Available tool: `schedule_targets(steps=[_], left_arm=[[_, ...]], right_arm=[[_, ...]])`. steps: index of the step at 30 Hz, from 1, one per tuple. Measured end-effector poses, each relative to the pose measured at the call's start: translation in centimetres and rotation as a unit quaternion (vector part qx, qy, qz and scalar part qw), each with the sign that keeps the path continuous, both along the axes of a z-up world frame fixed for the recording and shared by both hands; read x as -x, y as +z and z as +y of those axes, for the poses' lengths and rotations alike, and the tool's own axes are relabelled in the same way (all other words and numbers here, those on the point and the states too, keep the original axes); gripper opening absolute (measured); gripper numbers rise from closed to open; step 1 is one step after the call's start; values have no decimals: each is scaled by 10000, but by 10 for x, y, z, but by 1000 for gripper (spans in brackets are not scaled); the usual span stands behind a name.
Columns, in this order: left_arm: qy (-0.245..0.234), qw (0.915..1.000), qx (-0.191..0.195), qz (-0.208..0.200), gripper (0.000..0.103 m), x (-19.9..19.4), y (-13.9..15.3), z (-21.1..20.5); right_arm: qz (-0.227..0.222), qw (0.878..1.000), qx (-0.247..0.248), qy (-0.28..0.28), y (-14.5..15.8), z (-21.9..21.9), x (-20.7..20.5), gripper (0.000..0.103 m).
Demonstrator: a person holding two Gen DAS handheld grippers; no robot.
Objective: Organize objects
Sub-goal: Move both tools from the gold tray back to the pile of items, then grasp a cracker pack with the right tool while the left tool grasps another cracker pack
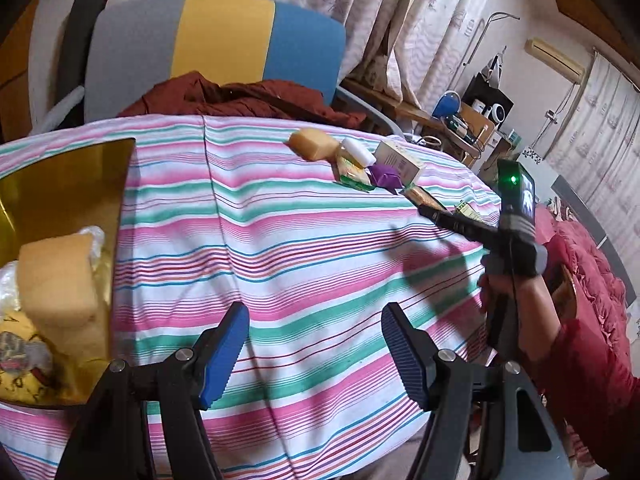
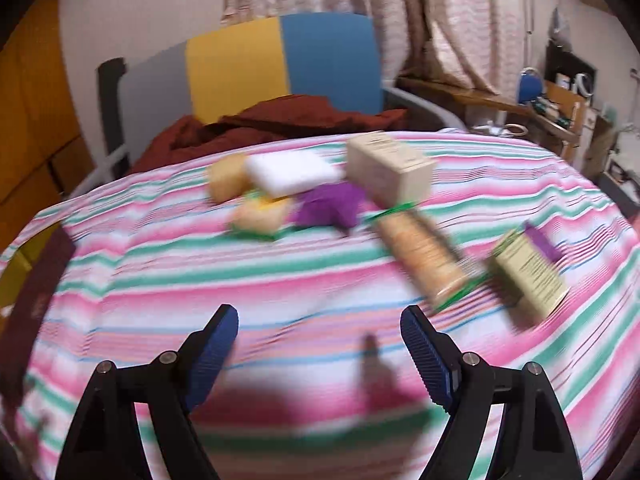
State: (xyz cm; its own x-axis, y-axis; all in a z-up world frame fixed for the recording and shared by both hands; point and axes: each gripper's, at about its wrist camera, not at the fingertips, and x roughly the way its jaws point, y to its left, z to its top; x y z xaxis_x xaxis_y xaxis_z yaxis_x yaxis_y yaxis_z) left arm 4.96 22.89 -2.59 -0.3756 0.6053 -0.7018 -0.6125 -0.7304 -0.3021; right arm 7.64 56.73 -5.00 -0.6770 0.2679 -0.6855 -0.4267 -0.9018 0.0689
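1. A table draped in a pink, green and white striped cloth (image 1: 304,240) is seen filling both views; behind it a grey, yellow and blue chair back (image 1: 216,40) is seen, with a rust-red garment (image 1: 248,98) heaped on the seat.
2. A gold-lined box (image 1: 60,184) is set at the table's left edge, already loaded with a tan sponge (image 1: 56,280), a yellow printed pouch and clear wrapping. It is judged to be the collecting place.
3. The things not yet sorted are clustered at the far right of the cloth: a cream carton (image 2: 390,166), a white block (image 2: 290,174), a tan sponge (image 2: 226,182), a purple packet (image 2: 330,208) and a yellow-green scouring pad (image 2: 260,216), all touching or nearly so.
4. Nearer the right gripper, two items lie apart from that pile: a wrapped biscuit pack (image 2: 424,256) and a small printed box (image 2: 528,272). The pack's long axis is seen running from upper left to lower right, ending just beyond the right-hand blue finger.
5. The right gripper (image 2: 320,352) is held over bare cloth with its jaws apart and nothing between them. It is plainly the nearer tool, and the pack lies ahead and slightly right of it.
6. The left gripper (image 1: 314,354) is likewise spread and empty, beside the box and well apart from the pile.
7. Nothing is seen standing in the way of the pack; the printed box just beside it could be nudged. Heavy blur in the right view leaves labels unreadable.
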Motion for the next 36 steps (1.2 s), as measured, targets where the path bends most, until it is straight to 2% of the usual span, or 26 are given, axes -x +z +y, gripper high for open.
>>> schedule_targets(steps=[4,9,11,18,21,22,23,24,26,36], left_arm=[[4,10000,33,-41,70,2,-2,8],[-64,9999,122,-68,70,8,-3,20],[-127,9998,160,-81,70,12,-4,28],[-371,9990,259,49,70,18,1,55],[-471,9984,304,45,70,25,0,71],[-508,9982,319,36,70,28,-1,77],[-520,9981,341,42,70,30,-2,82],[-536,9979,358,55,70,32,-2,88],[-604,9974,378,48,70,39,-4,101],[-569,9965,605,-33,70,89,-22,188]], right_arm=[[-28,9997,-24,-258,-1,45,10,84],[-74,9986,275,-449,-6,74,25,84],[-114,9983,366,-441,-10,81,31,84],[-446,9989,86,-70,-18,76,55,84],[-591,9982,109,-85,-24,78,56,80],[-604,9981,85,-87,-24,77,56,74],[-607,9981,89,-42,-25,75,56,59],[-633,9979,157,54,-26,73,56,51],[-622,9979,128,129,-26,67,52,49],[-486,9988,35,81,-29,58,46,49]])
